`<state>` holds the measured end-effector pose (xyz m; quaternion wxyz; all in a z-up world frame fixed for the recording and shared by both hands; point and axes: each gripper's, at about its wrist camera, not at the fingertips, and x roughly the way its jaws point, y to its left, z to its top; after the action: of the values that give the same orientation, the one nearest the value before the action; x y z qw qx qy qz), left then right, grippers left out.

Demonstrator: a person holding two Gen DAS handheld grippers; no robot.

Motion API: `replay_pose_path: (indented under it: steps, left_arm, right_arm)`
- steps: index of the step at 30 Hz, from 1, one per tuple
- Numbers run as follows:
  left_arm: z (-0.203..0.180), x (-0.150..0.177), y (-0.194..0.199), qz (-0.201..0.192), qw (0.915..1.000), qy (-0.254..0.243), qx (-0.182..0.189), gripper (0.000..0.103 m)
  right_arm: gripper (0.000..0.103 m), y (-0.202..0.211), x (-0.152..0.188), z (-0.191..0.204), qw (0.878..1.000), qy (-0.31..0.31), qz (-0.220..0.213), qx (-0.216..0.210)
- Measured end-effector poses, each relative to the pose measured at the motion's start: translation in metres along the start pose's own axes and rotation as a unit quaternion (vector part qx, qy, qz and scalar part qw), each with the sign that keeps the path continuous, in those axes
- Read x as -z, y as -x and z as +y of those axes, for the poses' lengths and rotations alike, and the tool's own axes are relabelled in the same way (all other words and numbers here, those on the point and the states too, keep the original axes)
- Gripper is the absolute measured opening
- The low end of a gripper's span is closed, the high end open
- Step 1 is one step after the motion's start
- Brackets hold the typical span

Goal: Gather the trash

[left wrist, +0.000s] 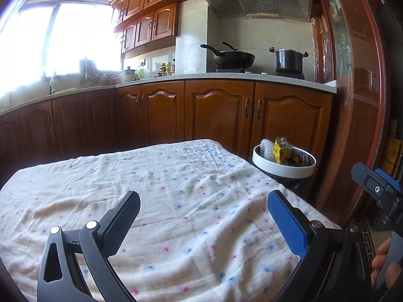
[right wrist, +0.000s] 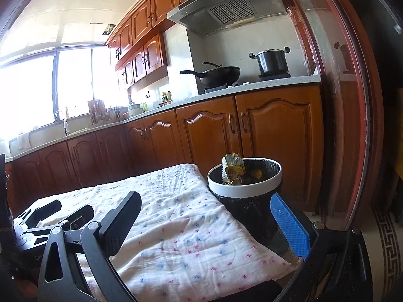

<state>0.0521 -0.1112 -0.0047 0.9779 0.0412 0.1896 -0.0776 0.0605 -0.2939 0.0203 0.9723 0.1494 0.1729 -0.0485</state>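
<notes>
Table low in frame, bin at its right corner, counter behind.

The cloth (left wrist: 176,201) covers the table; the bin (left wrist: 284,166) stands just off its far right corner with trash (left wrist: 282,148) in it. Behind, upper frame, the wok (left wrist: 231,58) sits left of the pot (left wrist: 288,60) on the counter (left wrist: 226,78).

A cream cotton cloth (left wrist: 176,201) carries small blue and pink star prints. The round bin (right wrist: 244,188) has a white rim over a black liner, holding a crumpled yellow wrapper (right wrist: 234,168) and white foam netting (left wrist: 265,147). Each gripper pairs one black finger pad (left wrist: 121,224) with one blue (left wrist: 287,224).
</notes>
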Motion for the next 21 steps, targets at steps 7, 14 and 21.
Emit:
replay_pose_path:
  steps: [7, 14, 21]
  left_arm:
    - [0.008, 0.0, -0.002, 0.007, 1.0, 0.001, -0.003, 0.102]
    - [0.014, 0.002, -0.003, 0.008, 1.0, 0.001, -0.003, 0.102]
    - [0.019, 0.002, -0.006, 0.01, 0.9999, 0.001, -0.004, 0.102]
  right_arm:
    - [0.103, 0.0, 0.003, 0.006, 1.0, 0.009, 0.009, -0.003]
    - [0.103, 0.0, 0.005, 0.007, 1.0, 0.007, 0.009, -0.006]
    - [0.103, 0.001, 0.004, 0.009, 1.0, 0.009, 0.008, -0.009]
